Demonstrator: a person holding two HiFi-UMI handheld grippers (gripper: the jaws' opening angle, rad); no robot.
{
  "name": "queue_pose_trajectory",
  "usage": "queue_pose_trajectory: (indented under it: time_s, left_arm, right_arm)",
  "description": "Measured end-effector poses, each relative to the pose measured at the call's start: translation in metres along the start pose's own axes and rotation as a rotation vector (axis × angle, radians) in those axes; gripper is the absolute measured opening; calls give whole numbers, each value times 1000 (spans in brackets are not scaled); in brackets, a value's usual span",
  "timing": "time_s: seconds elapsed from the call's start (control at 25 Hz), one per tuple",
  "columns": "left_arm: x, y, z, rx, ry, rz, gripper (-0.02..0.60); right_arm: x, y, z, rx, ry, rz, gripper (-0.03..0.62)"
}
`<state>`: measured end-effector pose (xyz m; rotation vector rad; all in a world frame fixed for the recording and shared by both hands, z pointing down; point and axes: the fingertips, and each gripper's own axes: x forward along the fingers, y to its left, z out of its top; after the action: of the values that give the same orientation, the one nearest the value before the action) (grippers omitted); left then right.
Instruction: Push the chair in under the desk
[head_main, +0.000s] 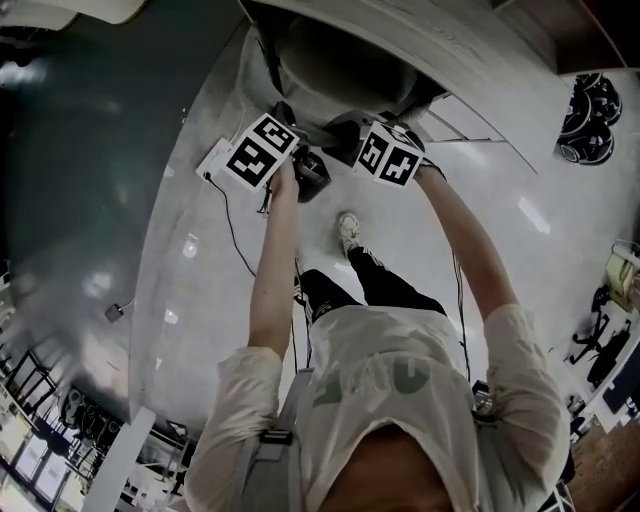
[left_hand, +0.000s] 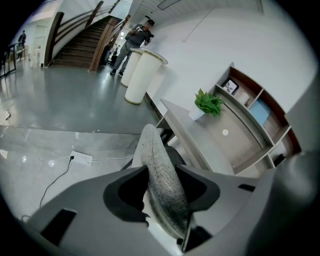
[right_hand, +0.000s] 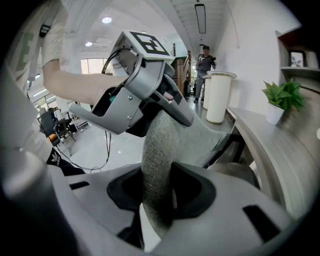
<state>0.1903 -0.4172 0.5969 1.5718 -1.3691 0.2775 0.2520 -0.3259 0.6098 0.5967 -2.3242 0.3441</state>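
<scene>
One grey woven-fabric chair (left_hand: 154, 145) just beside the one long grey desk (left_hand: 212, 137); two grippers, left gripper (left_hand: 162, 172) and right gripper (right_hand: 157, 175), both clamp its backrest.

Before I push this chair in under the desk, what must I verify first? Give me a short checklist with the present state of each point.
1. Hold of the left gripper on the backrest: ok, it sits between the jaws.
2. Hold of the right gripper on the backrest: ok, the jaws clamp it.
3. The chair faces the desk: ok.
4. Space under the desk free: cannot tell, hidden.
5. The power strip apart from the chair: ok, it lies off to the side.
</scene>
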Motion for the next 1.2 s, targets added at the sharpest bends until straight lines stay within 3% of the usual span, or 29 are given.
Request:
queue_pose_trajectory:
  time_s: [0.36, 0.6, 0.8, 0.96, 1.12, 1.2]
  left_arm:
    - [-1, 3, -4, 8, 1, 4, 181]
    - [-5, 3, 1, 5, 0, -3, 181]
    - [-31, 1, 13, 58, -20, -17, 181]
    - [-72, -15, 38, 97, -138, -38, 180]
    - [-135, -59, 67, 148, -283, -155, 179]
    - [-176, -83, 78, 202, -362, -231, 179]
  right_arm:
    - [0, 1, -3, 81, -33, -34, 128]
    - [-2, -9, -7, 220, 23, -77, 229]
    - [-17, -2, 8, 101, 49, -245, 229]
    - [-55, 2, 44, 161, -101, -288, 229]
    - [-119, 6, 105, 227, -327, -359, 225]
    - [-156, 10, 133, 222, -415, -430, 180]
